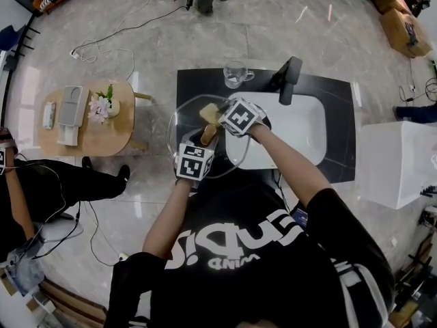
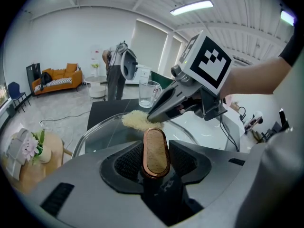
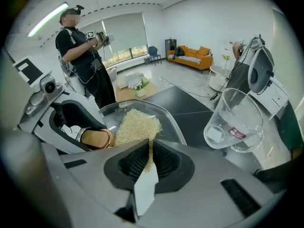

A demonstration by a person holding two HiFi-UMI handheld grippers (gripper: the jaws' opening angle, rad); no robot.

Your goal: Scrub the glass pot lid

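Observation:
The glass pot lid (image 1: pixel 183 125) hangs tilted over the left end of a black counter (image 1: pixel 338 94), beside the white sink (image 1: pixel 304 125). My left gripper (image 1: pixel 207 137) is shut on the lid's copper-rimmed wooden knob (image 2: pixel 156 151), which stands upright between the ribbed pads (image 2: pixel 128 161). My right gripper (image 1: pixel 220 118) is shut on a yellow scrub sponge (image 1: pixel 208 113), pinching its thin edge (image 3: pixel 149 156). The sponge (image 3: pixel 135 125) lies flat against the glass (image 3: pixel 171 120) just past the knob (image 3: pixel 96 138). In the left gripper view the sponge (image 2: pixel 135 120) sits under the right gripper's tips (image 2: pixel 159 115).
A clear glass jug (image 1: pixel 235 74) stands on the counter behind the lid, close to my right gripper (image 3: pixel 235 120). A black faucet (image 1: pixel 288 77) rises at the sink's back edge. A round wooden side table (image 1: pixel 89 132) and a seated person (image 1: pixel 41 176) are to the left.

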